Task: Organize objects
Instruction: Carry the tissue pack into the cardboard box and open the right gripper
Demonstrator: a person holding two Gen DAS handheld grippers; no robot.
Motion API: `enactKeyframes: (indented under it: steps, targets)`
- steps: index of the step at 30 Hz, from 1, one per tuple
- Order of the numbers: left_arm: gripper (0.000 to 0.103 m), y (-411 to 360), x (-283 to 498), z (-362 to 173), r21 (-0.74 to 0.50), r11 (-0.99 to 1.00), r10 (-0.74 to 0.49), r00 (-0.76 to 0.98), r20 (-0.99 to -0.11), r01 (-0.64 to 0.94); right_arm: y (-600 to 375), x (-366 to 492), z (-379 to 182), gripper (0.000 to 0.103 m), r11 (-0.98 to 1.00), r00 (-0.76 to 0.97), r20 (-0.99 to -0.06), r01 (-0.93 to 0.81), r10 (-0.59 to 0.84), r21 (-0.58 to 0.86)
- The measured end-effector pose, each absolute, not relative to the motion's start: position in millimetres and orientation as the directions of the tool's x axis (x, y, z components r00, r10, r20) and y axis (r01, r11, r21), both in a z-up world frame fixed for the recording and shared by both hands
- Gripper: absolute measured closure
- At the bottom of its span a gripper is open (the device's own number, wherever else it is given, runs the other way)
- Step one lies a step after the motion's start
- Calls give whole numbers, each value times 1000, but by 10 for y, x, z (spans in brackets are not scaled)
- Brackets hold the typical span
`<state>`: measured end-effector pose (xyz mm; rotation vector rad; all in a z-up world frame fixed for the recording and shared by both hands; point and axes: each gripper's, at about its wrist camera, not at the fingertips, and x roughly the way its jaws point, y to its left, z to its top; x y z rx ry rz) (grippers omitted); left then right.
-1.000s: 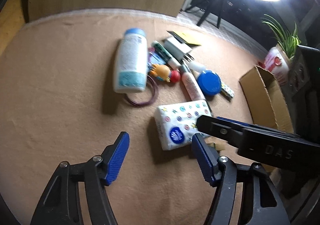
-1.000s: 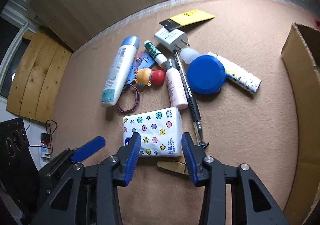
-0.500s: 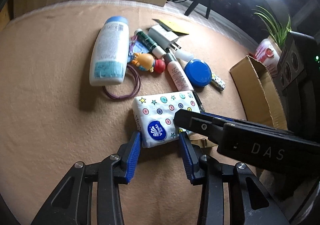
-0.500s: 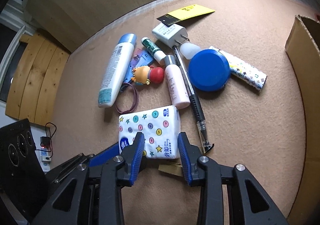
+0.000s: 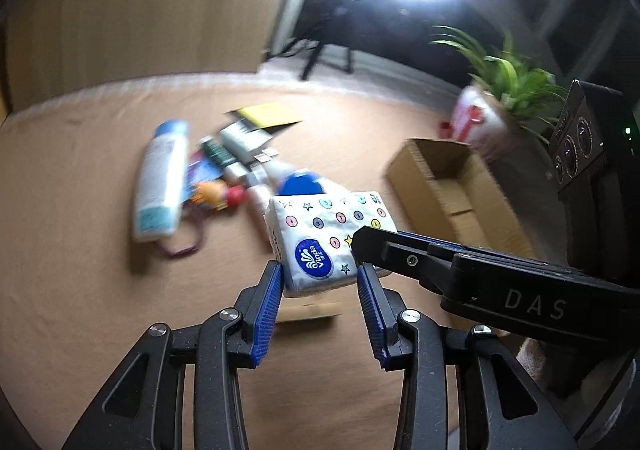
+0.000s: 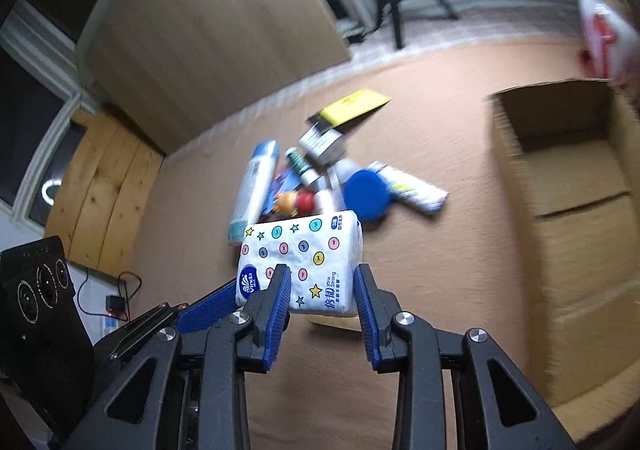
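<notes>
A white tissue pack (image 5: 326,236) with coloured dots and stars is held above the tan carpet by both grippers. My left gripper (image 5: 320,278) is shut on its near end with the blue logo. My right gripper (image 6: 322,284) is shut on the same tissue pack (image 6: 300,258) from the other side. An open cardboard box (image 5: 452,186) stands to the right, and also shows in the right wrist view (image 6: 568,186). A pile of small items lies behind the pack: a white bottle (image 5: 160,182), a blue round lid (image 6: 366,194), a toy figure (image 6: 294,204).
A yellow card (image 6: 354,106) and a white charger (image 6: 322,140) lie at the far end of the pile. A flat wooden piece (image 5: 308,312) lies on the carpet under the pack. A potted plant (image 5: 500,110) stands behind the box. A wooden panel stands at the back.
Both grippers closed on the tissue pack and lifted it off the carpet. The views tilted up, so the box and the room behind now show more.
</notes>
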<state>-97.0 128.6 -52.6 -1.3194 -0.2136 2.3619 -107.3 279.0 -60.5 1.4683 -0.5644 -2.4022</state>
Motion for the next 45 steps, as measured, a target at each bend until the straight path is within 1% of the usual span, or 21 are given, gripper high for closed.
enactKeyframes:
  steps: [5, 11, 17, 23, 24, 25, 26, 27, 29, 38, 45]
  targets:
    - [62, 1859, -880, -385, -335, -850, 501, -427, -753, -406, 3360, -842, -487, 73, -888, -508, -779, -57, -368, 456]
    - [62, 2513, -704, -314, -327, -792, 553, -380, -741, -515, 3923, -597, -454, 73, -885, -548, -783, -152, -295, 440]
    - [62, 2997, -627, -372, -327, -749, 577, -325, -749, -576, 4284, -462, -497, 73, -878, -557, -793, -217, -247, 426]
    - [62, 3212, -575, -414, -319, -733, 580, -309, -754, -600, 4426, -382, -468, 73, -890, -572, -794, -227, -207, 396]
    - [59, 3219, -577, -420, -317, -734, 579, -308, -755, -601, 4442, -373, -450, 72, -894, -580, -793, -234, -189, 383]
    - [55, 3217, -575, -429, -310, -737, 572, -310, -759, -601, 4457, -364, -432, 62, -898, -582, -796, -247, -163, 364]
    - [41, 3200, -575, -437, -286, -752, 549, -325, -770, -594, 4480, -361, -413, 53, -900, -583, -802, -269, -131, 343]
    - [32, 3167, -587, -443, -272, -764, 536, -340, -773, -585, 4504, -353, -397, 41, -897, -591, -797, -277, -124, 345]
    - [31, 3067, -598, -447, -260, -783, 519, -364, -773, -565, 4537, -339, -360, 41, -889, -609, -782, -272, -136, 367]
    - [31, 2558, -725, -524, -245, -845, 454, -397, -797, -475, 4295, -409, -298, 41, -899, -615, -768, -214, -180, 382]
    - [31, 2023, -752, -761, -234, -895, 385, -394, -835, -380, 3893, -508, -271, 41, -920, -607, -763, -126, -223, 370]
